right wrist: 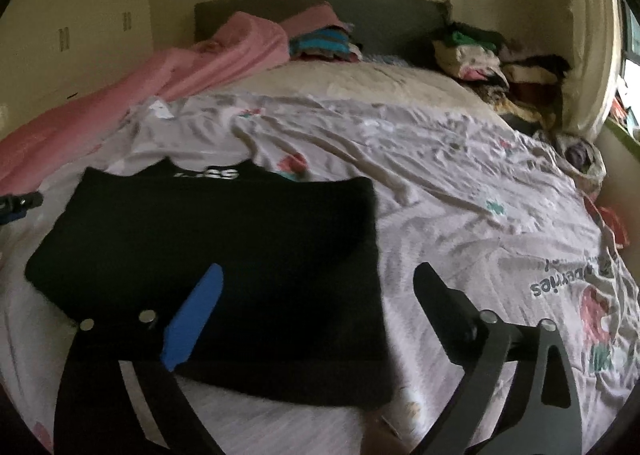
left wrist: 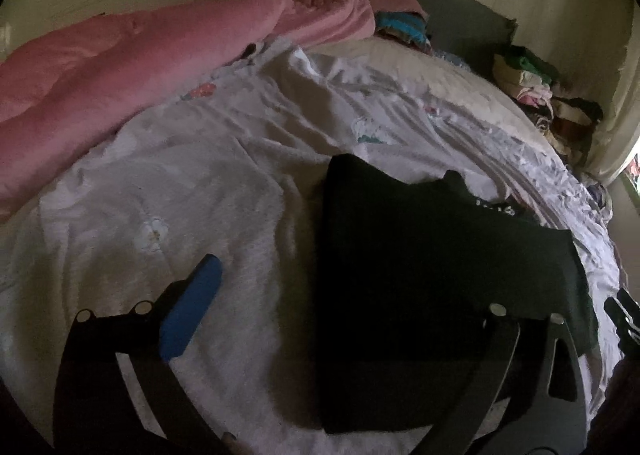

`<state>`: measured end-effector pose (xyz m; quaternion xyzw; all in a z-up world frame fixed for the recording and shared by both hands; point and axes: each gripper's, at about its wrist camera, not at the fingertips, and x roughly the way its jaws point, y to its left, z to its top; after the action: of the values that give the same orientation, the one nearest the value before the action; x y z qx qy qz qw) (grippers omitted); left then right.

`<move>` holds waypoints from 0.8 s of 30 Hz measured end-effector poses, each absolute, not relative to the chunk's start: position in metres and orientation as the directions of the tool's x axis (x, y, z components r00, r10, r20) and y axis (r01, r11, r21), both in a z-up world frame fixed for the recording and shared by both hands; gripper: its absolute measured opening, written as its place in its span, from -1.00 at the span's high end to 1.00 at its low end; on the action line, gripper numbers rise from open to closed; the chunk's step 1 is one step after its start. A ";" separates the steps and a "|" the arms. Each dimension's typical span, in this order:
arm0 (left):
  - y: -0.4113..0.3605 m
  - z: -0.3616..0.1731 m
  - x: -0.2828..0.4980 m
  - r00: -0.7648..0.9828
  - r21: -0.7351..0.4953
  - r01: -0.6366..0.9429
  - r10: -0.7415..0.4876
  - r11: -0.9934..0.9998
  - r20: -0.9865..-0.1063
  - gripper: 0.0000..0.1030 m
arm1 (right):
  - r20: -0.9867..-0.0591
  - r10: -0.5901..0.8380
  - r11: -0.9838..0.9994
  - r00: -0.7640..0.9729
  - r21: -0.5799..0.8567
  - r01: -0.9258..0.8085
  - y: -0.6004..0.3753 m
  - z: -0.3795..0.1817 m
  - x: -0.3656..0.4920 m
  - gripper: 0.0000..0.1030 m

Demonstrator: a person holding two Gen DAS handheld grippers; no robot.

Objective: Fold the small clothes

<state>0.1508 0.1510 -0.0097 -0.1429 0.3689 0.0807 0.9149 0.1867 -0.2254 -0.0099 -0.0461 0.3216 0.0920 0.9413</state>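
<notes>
A black garment [left wrist: 420,275] lies folded flat in a rough rectangle on the pale printed bedsheet [left wrist: 180,183]; white lettering shows at its far edge [right wrist: 216,175]. My left gripper [left wrist: 340,295] is open above its left edge: the blue pad [left wrist: 192,311] hangs over the sheet, and the other finger is lost against the dark cloth. My right gripper [right wrist: 320,287] is open over the garment's [right wrist: 224,255] near right corner, blue pad [right wrist: 196,311] above the cloth and black finger [right wrist: 440,295] above the sheet. Neither holds anything.
A pink blanket [left wrist: 120,67] is bunched along the bed's left side. Piles of clothes [right wrist: 480,55] sit near the grey headboard [right wrist: 380,11] and at the far right corner. A wardrobe [right wrist: 80,27] stands at left, and a curtain and window [right wrist: 624,55] at right.
</notes>
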 end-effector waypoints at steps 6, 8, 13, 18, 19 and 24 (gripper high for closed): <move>0.151 -0.007 0.137 0.717 -0.192 -0.245 0.045 0.950 -0.696 -0.81 | -0.598 0.202 0.964 0.776 -0.021 -0.266 -0.197 -0.003 0.167 -0.90; 0.152 -0.007 0.134 0.715 -0.185 -0.239 0.044 0.953 -0.698 -0.81 | -0.596 0.227 0.953 0.770 -0.029 -0.303 -0.182 -0.001 0.161 -0.90; 0.158 -0.009 0.130 0.709 -0.172 -0.250 0.059 0.953 -0.703 -0.81 | -0.598 0.288 0.922 0.748 -0.036 -0.384 -0.149 0.000 0.150 -0.90; 0.165 -0.011 0.128 0.704 -0.172 -0.267 0.070 0.948 -0.707 -0.81 | -0.608 0.339 0.887 0.718 -0.048 -0.460 -0.114 -0.003 0.139 -0.90; 0.167 -0.012 0.128 0.701 -0.172 -0.271 0.071 0.947 -0.710 -0.81 | -0.612 0.350 0.877 0.709 -0.053 -0.478 -0.106 -0.004 0.137 -0.91; 0.178 -0.016 0.129 0.689 -0.192 -0.292 0.067 0.937 -0.722 -0.81 | -0.627 0.387 0.829 0.676 -0.085 -0.553 -0.066 -0.011 0.129 -0.91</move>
<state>0.1293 0.1776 -0.0165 -0.1474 0.3819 0.0988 0.9070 0.1293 -0.0658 -0.0108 -0.1350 0.3076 0.2597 0.9054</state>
